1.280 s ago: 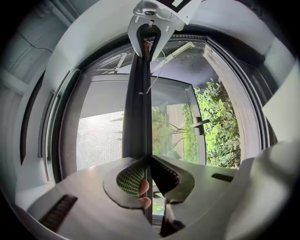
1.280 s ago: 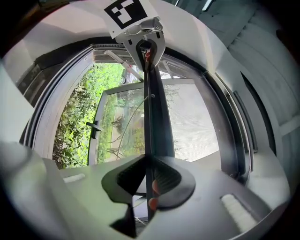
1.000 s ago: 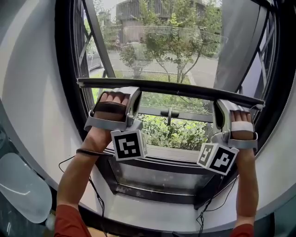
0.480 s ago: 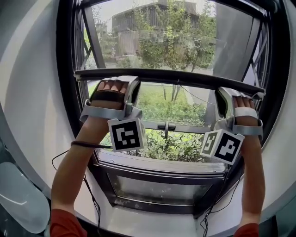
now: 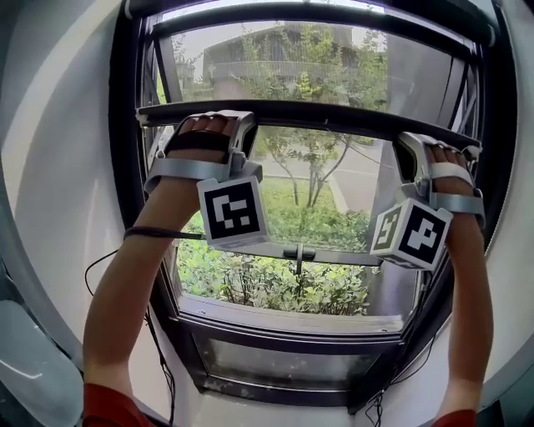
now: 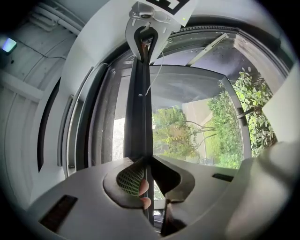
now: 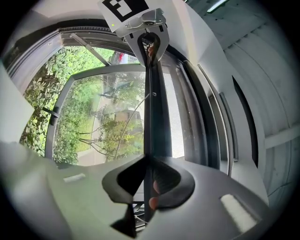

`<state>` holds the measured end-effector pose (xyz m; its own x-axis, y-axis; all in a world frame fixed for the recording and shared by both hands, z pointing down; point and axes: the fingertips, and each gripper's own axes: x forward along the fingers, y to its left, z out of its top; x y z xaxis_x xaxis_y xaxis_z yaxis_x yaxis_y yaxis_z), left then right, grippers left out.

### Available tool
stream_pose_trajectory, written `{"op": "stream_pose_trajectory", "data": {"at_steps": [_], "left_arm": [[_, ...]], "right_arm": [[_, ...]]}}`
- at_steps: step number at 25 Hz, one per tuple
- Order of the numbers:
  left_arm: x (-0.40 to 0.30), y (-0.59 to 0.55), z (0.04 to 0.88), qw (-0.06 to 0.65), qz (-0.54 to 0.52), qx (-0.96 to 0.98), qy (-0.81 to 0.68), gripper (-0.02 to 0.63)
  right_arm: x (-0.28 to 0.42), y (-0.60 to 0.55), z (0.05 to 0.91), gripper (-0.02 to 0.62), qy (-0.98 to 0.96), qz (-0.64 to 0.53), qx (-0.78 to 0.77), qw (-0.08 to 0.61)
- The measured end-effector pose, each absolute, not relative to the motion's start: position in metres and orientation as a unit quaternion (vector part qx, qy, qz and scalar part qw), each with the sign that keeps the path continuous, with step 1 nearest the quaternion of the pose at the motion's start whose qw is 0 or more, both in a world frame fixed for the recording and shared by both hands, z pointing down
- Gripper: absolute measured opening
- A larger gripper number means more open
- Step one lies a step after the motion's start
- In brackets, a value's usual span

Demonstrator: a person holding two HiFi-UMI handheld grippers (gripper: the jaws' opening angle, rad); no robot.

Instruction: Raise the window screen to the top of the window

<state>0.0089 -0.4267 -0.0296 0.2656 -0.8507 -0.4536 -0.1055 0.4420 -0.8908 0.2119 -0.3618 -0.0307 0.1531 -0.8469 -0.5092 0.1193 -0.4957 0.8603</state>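
Clamping the screen bar (image 5: 325, 115) near its left end in the left gripper (image 6: 146, 163) (easing its jaws slightly wider just now, yet still pinching the bar between the pads) and near its right end in the right gripper (image 7: 148, 161), likewise clenched on it. Carrying the bar higher than a second ago, uncovering more garden (image 5: 275, 279) beneath. Nearing the window's top frame (image 5: 317, 15) without touching it yet; probably needing one more stretch of lifting.

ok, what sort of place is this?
Probably a room indoors, low in a building: a dark window frame in a white wall, a screen bar across it, and shrubs and a building outside.
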Motion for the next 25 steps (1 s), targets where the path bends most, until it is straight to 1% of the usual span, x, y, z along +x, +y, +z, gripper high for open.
{"op": "stream_pose_trajectory", "data": {"at_steps": [5,11,15,19,25], "left_arm": [[0.011,-0.424,-0.068,0.672,-0.252,-0.426,0.551,0.052],[0.011,-0.428,-0.106,0.664,-0.260,-0.431,0.553,0.054],[0.011,-0.425,-0.139,0.667,-0.227,-0.419,0.573,0.054],[0.013,-0.425,-0.152,0.664,-0.236,-0.423,0.569,0.055],[0.008,-0.423,-0.185,0.669,-0.217,-0.400,0.588,0.056]], "right_arm": [[0.213,-0.363,-0.061,0.051,-0.266,-0.592,0.642,0.409],[0.214,-0.362,-0.110,0.037,-0.232,-0.603,0.651,0.400],[0.216,-0.369,-0.134,0.035,-0.224,-0.604,0.658,0.390],[0.214,-0.362,-0.155,0.035,-0.214,-0.602,0.666,0.385],[0.213,-0.362,-0.185,0.035,-0.197,-0.605,0.669,0.383]]}}
